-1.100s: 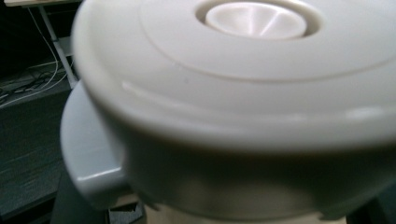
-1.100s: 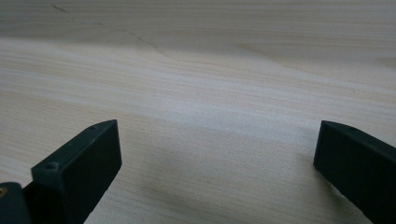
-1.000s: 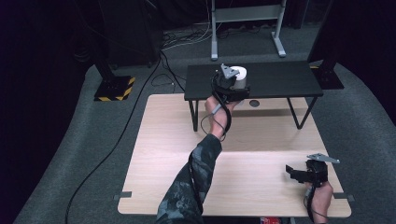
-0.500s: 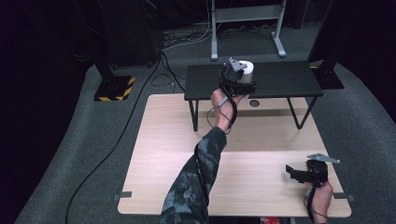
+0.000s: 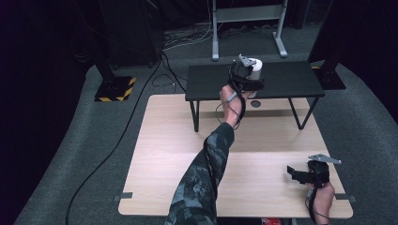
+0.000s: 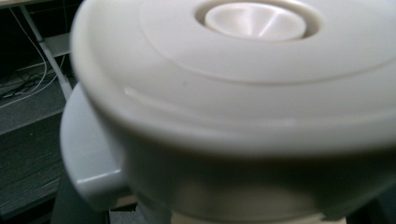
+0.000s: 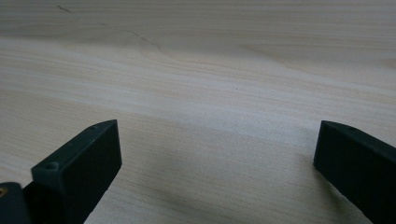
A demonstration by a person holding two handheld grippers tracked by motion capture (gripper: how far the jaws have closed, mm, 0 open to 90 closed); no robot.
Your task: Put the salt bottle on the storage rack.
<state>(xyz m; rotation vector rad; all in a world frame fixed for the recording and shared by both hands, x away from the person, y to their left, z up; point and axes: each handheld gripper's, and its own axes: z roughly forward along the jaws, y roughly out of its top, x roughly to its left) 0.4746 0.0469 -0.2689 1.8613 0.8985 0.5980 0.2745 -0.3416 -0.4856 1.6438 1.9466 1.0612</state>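
Note:
A white lidded container (image 5: 255, 66) stands at the back middle of a low black bench (image 5: 291, 80). My left gripper (image 5: 244, 75) is right up against the container's near side, on an outstretched arm. In the left gripper view the round lid with a sunken centre (image 6: 233, 93) is so close that it hides the jaws, and a grey tab (image 6: 88, 158) sticks out at its left. My right gripper (image 5: 292, 172) rests low over the wooden table (image 5: 178, 140) at the front right. It is open, with bare wood (image 7: 210, 70) between its fingers (image 7: 79, 163).
The black bench spans the far edge of the wooden table. On the floor beyond are a post base with yellow-black stripes (image 5: 114, 89), loose cables (image 5: 117, 136), a grey metal frame (image 5: 215, 33) and a dark base (image 5: 331, 77) at the right.
My left hand has reached farther back and slightly right over the bench. The white container now shows a little farther right. My right gripper has stayed put.

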